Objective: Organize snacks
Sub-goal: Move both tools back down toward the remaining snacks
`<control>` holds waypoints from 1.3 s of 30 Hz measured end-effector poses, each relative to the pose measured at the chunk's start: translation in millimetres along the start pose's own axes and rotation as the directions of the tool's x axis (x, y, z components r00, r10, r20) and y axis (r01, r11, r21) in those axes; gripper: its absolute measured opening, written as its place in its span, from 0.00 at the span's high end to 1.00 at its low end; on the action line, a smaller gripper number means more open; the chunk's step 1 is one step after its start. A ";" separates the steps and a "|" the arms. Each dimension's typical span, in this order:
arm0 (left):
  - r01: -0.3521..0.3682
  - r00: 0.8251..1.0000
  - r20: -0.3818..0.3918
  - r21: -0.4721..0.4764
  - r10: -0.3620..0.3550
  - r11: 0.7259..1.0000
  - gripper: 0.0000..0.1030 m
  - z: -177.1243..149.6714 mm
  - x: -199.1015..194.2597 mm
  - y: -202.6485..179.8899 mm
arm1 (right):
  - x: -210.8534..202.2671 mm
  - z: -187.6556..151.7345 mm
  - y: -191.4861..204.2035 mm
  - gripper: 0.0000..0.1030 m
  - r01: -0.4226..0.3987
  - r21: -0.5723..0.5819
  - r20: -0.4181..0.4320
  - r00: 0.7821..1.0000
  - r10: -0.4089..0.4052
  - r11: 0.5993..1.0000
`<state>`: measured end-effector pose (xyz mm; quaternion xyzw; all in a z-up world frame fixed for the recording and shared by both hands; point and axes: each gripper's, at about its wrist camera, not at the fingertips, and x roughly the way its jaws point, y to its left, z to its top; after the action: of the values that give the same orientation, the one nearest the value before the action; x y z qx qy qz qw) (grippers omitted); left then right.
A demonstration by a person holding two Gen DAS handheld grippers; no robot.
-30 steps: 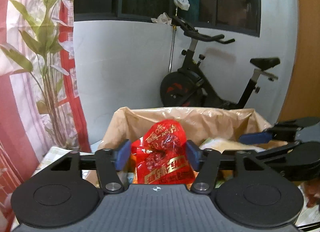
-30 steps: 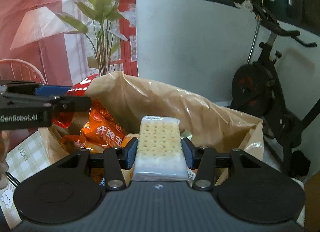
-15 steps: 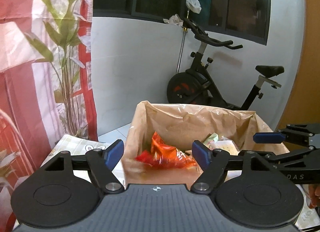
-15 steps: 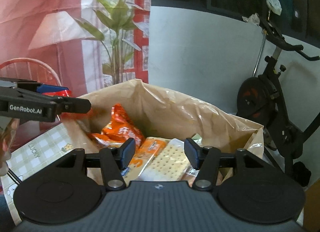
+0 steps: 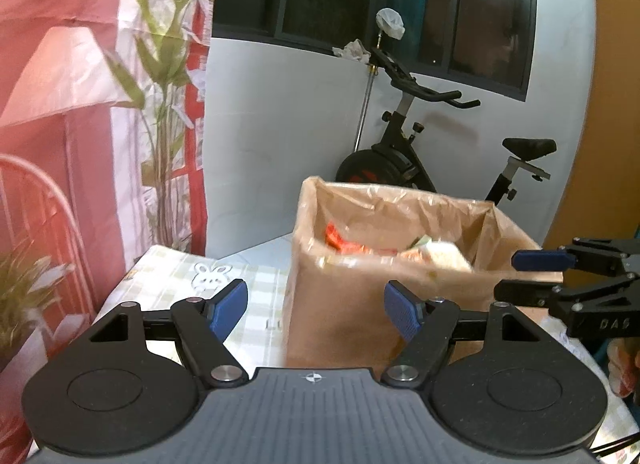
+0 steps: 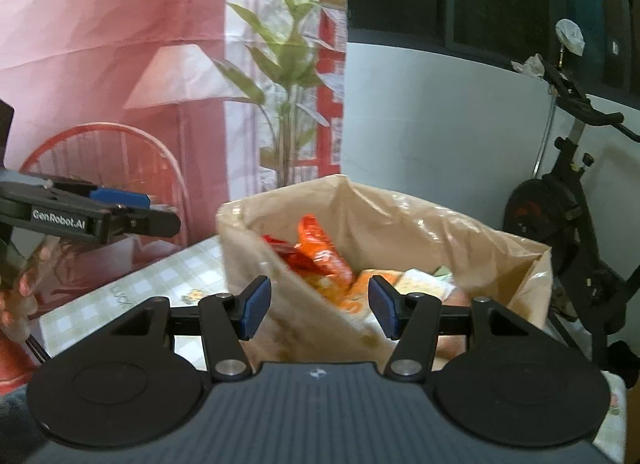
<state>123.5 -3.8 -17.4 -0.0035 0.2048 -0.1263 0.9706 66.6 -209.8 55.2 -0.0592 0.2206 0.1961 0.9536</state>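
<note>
A box lined with a tan plastic bag [image 5: 332,304] [image 6: 400,216] stands on the table and holds several snack packs. An orange pack [image 6: 320,248] and a red pack [image 5: 340,240] stick up inside it, and a pale cracker pack [image 6: 424,282] lies beside them. My left gripper [image 5: 316,310] is open and empty, a little back from the box's near side. My right gripper [image 6: 318,306] is open and empty, just short of the box's near corner. Each gripper shows at the edge of the other's view.
The table has a checked cloth [image 5: 224,276] [image 6: 132,292] with a rabbit print. A black exercise bike [image 5: 420,152] [image 6: 568,200] stands behind the box by a white wall. A red curtain and a green plant [image 6: 288,104] are at the left.
Both grippers opened: the left let go of the red pack, the right of the cracker pack, and both packs now lie in the box. Both grippers have drawn back from the box.
</note>
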 end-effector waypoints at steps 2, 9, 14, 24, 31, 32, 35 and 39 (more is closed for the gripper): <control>-0.006 1.000 -0.006 -0.001 0.006 1.000 0.25 -13.7 -5.6 3.1 | -3.5 -8.8 6.2 0.44 -0.015 0.002 0.005 1.000 0.015 1.000; -0.041 0.997 -0.062 -0.033 0.039 0.999 0.25 -54.8 -5.6 14.4 | -4.7 -49.1 15.2 0.44 -0.065 -0.006 -0.041 0.997 0.064 0.998; -0.067 0.993 -0.108 -0.097 0.057 0.993 0.26 -82.1 3.2 22.3 | 1.0 -82.1 14.4 0.44 -0.078 -0.046 -0.113 0.991 0.072 0.996; -0.102 0.979 -0.191 -0.127 0.076 0.987 0.26 -116.6 21.5 23.4 | 36.3 -146.5 7.2 0.44 -0.076 0.006 -0.278 0.958 0.075 0.997; -0.134 0.969 -0.225 -0.148 0.099 0.980 0.26 -129.5 28.6 30.6 | 62.1 -165.1 -16.1 0.35 0.027 0.136 -0.325 0.946 0.019 0.990; -0.137 0.968 -0.231 -0.152 0.100 0.979 0.26 -131.3 30.0 31.5 | 64.9 -165.8 -16.6 0.35 0.032 0.135 -0.325 0.946 0.014 0.990; -0.142 0.964 -0.246 -0.162 0.099 0.977 0.27 -136.1 34.2 32.7 | 75.5 -164.5 -13.9 0.35 0.041 0.113 -0.321 0.947 -0.003 0.993; -0.143 0.962 -0.257 -0.174 0.095 0.974 0.27 -141.1 36.2 35.0 | 91.8 -164.5 -13.2 0.35 0.060 0.106 -0.330 0.944 -0.022 0.993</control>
<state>107.8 27.6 -163.0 -0.0684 0.3351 -0.0467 0.9385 82.3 -222.7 -132.6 -0.0407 0.3860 0.1508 0.9092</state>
